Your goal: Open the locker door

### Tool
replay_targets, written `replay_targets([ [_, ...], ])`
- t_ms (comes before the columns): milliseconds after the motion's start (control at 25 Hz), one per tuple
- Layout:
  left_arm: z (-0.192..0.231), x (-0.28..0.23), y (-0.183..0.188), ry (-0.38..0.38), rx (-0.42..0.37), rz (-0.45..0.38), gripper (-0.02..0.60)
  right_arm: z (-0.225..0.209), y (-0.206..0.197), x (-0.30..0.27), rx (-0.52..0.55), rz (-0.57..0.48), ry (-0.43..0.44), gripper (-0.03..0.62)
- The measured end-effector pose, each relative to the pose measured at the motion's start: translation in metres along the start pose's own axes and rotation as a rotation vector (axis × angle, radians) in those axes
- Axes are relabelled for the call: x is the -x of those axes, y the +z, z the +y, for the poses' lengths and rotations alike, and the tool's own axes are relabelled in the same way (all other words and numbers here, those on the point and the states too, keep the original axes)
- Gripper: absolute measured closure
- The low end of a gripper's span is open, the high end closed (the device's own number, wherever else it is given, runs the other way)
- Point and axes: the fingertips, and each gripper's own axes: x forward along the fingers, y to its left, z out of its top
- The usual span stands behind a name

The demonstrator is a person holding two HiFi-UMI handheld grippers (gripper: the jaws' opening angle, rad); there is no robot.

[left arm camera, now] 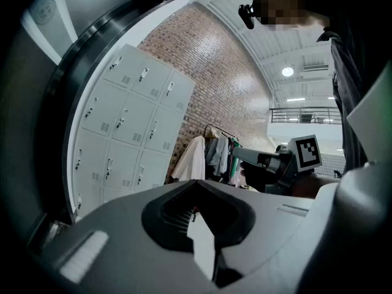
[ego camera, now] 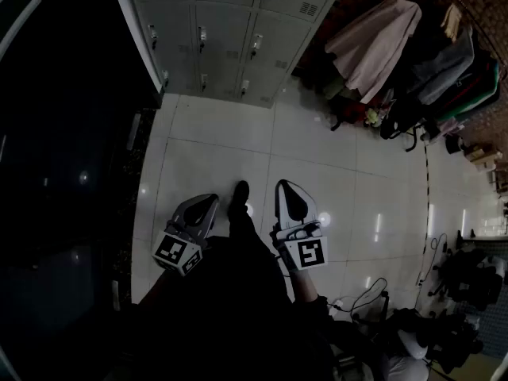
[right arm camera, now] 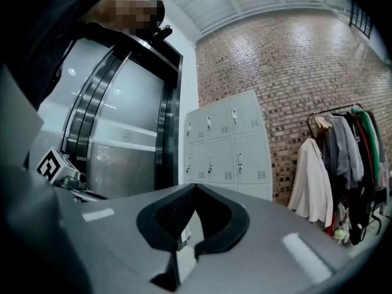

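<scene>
Two grippers were held low and close to the person's body, side by side and apart from each other, both pointing forward above the floor [ego camera: 317,145]. The left gripper [ego camera: 203,205] had its jaws brought together. Its own view showed the tips meeting at a point, with only the hollow behind them and nothing held there. The right gripper [ego camera: 290,190] was likewise fully closed and empty, with its tips touching. Each marker cube faced up toward the head camera. One dark shoe [ego camera: 238,197] stood on the white tiles between the two grippers. Loose cables [ego camera: 361,296] lay on the tiles to the right of the right gripper.

Beyond the shoe lay a stretch of tiled floor. A dark glazed panel [ego camera: 63,173] ran along the left side as far as the lockers [ego camera: 230,22]. This grey bank of several rows and columns stood well apart from both grippers, ahead and slightly to the left. Every door in view was shut, and each carried a small handle and a vent slot. Neither gripper touched any door.

To the right of the lockers stood a clothes rack [ego camera: 444,62] with hanging garments, among them a pale coat [ego camera: 373,42] on the side nearest the lockers. A brick wall [right arm camera: 294,60] rose behind the lockers and the rack.
</scene>
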Motion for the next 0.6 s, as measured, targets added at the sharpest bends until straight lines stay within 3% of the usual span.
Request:
replay_targets([
  [360, 0.054, -0.174, 0.072, 0.008, -0.002, -0.014, 0.563, -0.14, 0.023, -0.15, 0.042, -0.024, 0.024, 0.592],
  [600, 0.085, -0.231, 0.087, 0.046, -0.006, 0.01, 0.563, -0.194, 0.026, -0.231, 0.048, -0.035, 0.062, 0.562],
])
